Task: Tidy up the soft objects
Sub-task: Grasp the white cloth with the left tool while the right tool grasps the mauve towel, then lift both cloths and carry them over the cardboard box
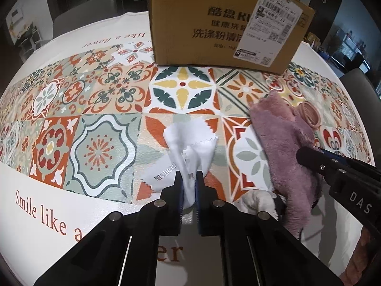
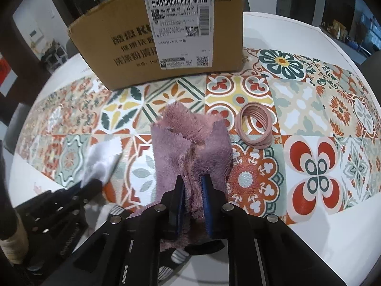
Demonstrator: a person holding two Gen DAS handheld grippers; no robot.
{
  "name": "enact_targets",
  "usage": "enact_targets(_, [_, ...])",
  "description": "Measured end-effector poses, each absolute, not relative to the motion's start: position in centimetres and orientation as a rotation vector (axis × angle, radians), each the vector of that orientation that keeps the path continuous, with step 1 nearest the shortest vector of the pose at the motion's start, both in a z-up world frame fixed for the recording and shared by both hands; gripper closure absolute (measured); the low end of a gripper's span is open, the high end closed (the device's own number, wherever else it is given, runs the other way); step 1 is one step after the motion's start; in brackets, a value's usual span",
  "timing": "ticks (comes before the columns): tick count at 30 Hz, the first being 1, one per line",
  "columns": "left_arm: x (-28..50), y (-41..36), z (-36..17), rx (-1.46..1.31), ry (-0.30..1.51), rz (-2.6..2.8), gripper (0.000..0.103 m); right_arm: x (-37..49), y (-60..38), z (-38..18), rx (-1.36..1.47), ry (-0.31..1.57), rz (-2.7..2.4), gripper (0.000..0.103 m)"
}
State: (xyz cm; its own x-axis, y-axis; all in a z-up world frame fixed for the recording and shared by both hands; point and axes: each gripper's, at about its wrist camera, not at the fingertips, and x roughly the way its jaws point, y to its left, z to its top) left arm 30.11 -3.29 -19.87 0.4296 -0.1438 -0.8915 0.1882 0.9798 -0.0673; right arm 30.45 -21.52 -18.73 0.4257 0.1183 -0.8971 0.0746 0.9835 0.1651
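My left gripper (image 1: 189, 178) is shut on a thin white cloth (image 1: 190, 143) with zigzag edges, which rises from its fingers above the patterned table. My right gripper (image 2: 193, 183) is shut on a fluffy purple cloth (image 2: 190, 138) that stands up between its pads. The purple cloth also shows in the left wrist view (image 1: 281, 138), with the right gripper's finger (image 1: 309, 157) on it. The white cloth and left gripper show at the left of the right wrist view (image 2: 102, 159). A bundle of pink hair bands (image 2: 256, 125) lies on the table to the right of the purple cloth.
A cardboard box (image 1: 226, 21) with a shipping label stands at the back of the table, also in the right wrist view (image 2: 166, 35). A striped black-and-white cloth (image 2: 176, 257) lies under the right gripper. The round table (image 1: 35, 214) has a tiled mat.
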Motion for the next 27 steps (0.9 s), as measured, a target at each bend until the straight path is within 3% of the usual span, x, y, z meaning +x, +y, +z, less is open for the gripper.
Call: enact_targets(27, [28.8,-3.5,-11.4,0.016,0.885,-0.252,0.093,28.9,-22.5,-11.5,0.305,0.949,0.067,0.088])
